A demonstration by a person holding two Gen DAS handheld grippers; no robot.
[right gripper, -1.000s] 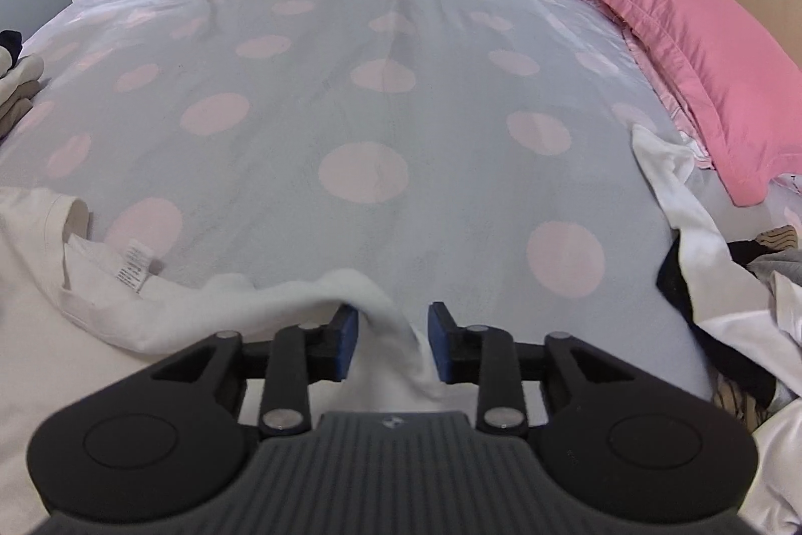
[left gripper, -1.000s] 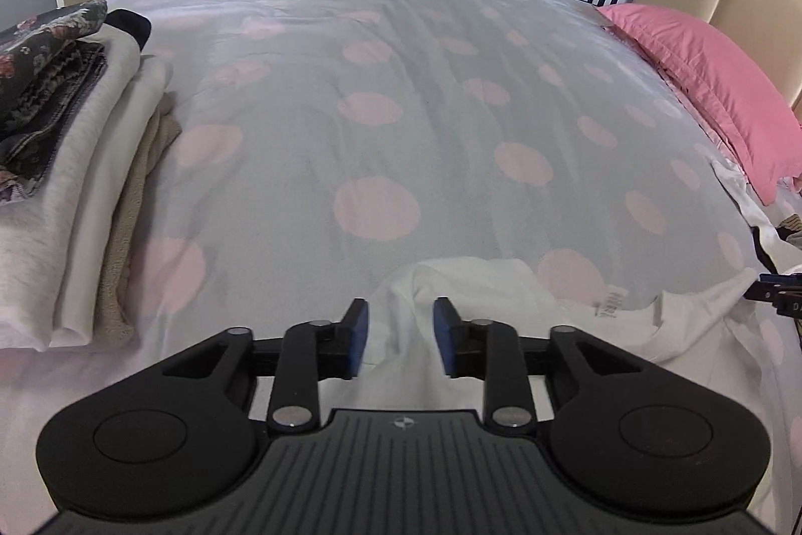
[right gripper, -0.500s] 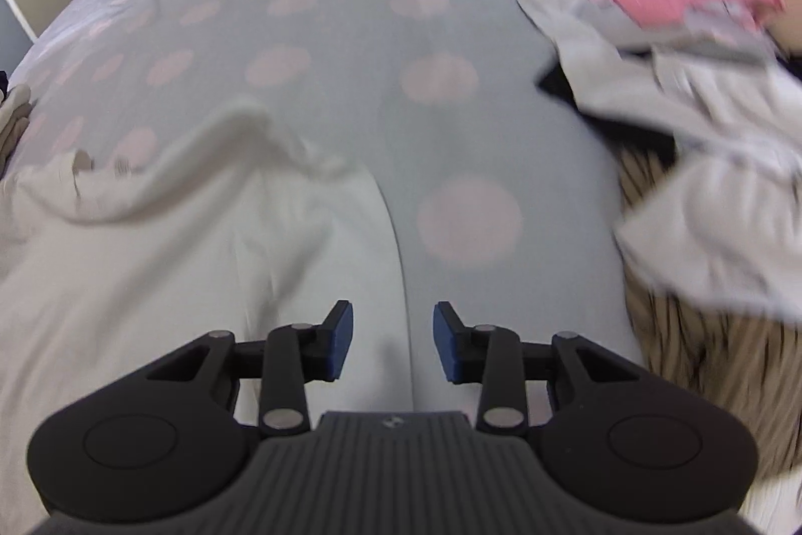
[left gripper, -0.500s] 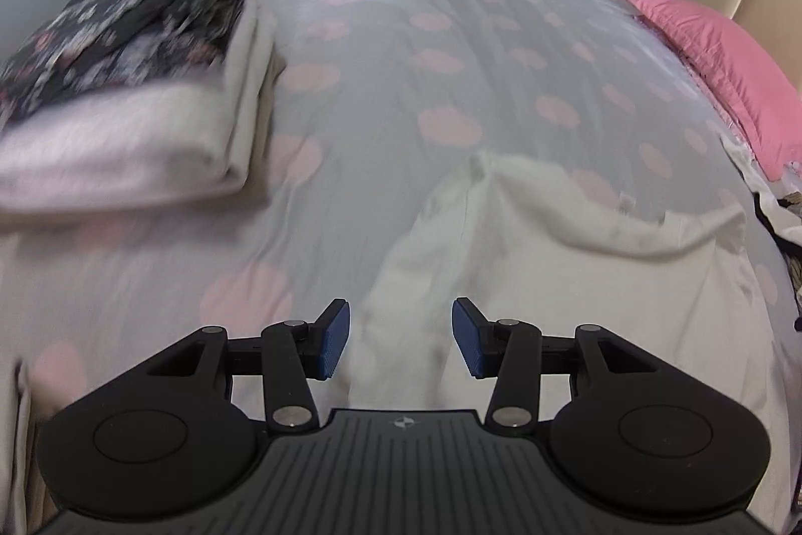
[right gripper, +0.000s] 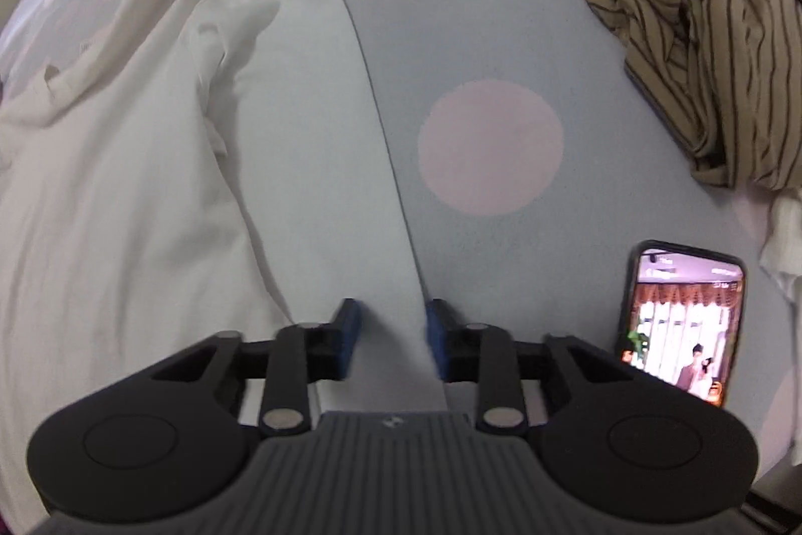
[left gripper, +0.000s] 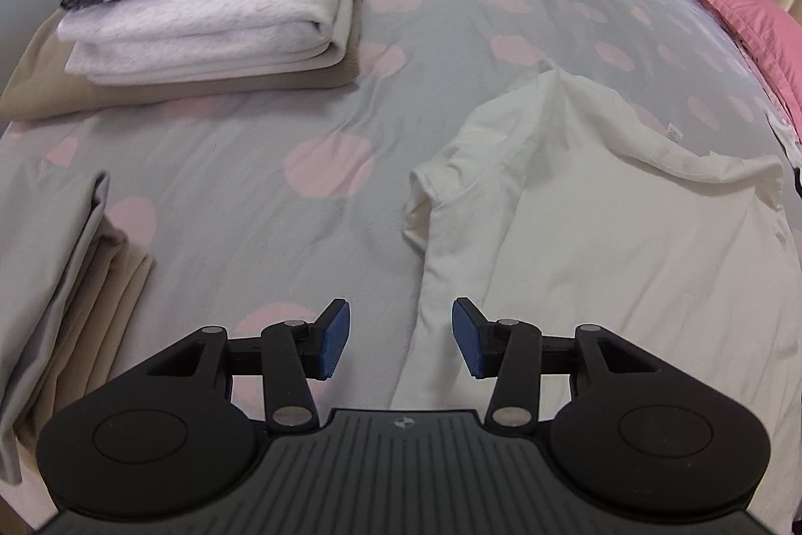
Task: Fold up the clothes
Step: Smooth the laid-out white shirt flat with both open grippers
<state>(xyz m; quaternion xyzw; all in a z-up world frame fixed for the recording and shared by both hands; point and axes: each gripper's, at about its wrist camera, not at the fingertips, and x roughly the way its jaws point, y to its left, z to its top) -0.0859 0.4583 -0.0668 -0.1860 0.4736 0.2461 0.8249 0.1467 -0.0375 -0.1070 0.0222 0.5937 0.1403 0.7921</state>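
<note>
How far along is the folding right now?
Done: a folded stack sits far left, and more folded cloth lies near left. In hand: the white shirt lies spread on the bed; the left gripper and right gripper sit open at its side edges, gripping nothing. Left: folding it, then the striped garment pile.

— Left gripper (left gripper: 401,344)?
— Jaws spread wide, blue pads facing, nothing between them.
— Right gripper (right gripper: 392,337)?
— Jaws parted, narrower gap, angled steeply downward.
</note>
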